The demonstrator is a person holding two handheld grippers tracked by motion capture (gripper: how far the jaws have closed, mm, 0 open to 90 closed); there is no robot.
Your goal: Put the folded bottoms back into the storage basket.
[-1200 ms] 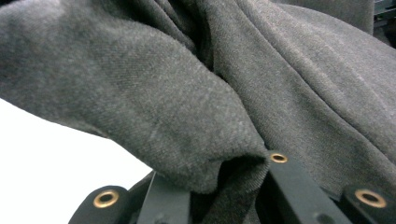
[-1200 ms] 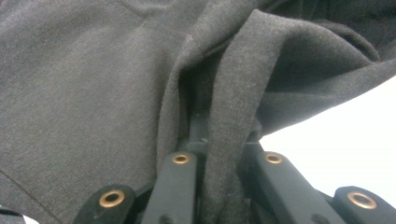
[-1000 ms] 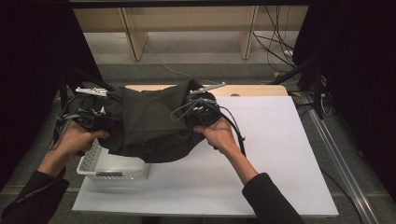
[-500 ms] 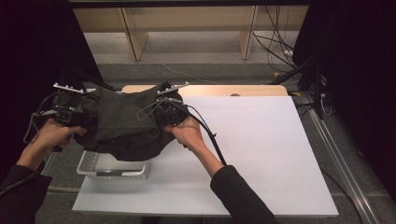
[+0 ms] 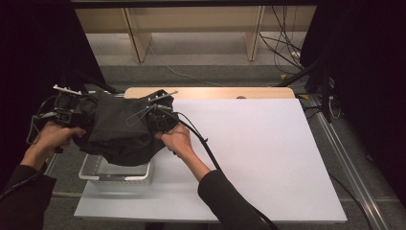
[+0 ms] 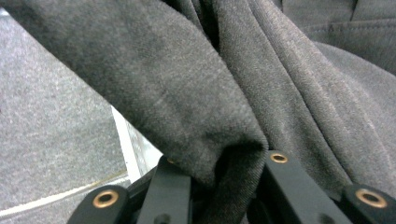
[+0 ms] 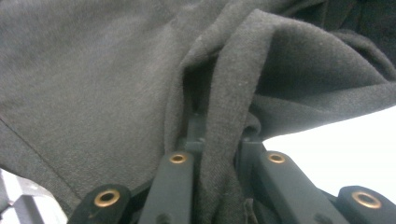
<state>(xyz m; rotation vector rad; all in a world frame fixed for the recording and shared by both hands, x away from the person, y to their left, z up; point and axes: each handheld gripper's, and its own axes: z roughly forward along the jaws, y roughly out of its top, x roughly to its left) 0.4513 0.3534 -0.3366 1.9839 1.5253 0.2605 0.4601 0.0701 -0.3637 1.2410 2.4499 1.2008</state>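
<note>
A dark grey garment [image 5: 117,129] hangs folded between my two grippers, above the table's left edge. My left gripper [image 5: 67,112] is shut on a thick fold of the garment [image 6: 224,158] at its left end. At the garment's right end my right gripper [image 5: 160,120] is shut on a narrow fold of the cloth [image 7: 219,154]. The garment sags in the middle over a white basket [image 5: 117,170]. In both gripper views the cloth hides the jaw tips.
The white basket sits at the front left corner of the white table top [image 5: 249,148]. A wooden strip [image 5: 215,92] runs along the far edge. Grey floor [image 6: 51,130] lies to the left. A black cable [image 5: 201,143] trails from the right gripper along the forearm.
Both grippers have carried the garment to the left, from over the table's left part to beyond its left edge. The basket beneath shows more at the right.
</note>
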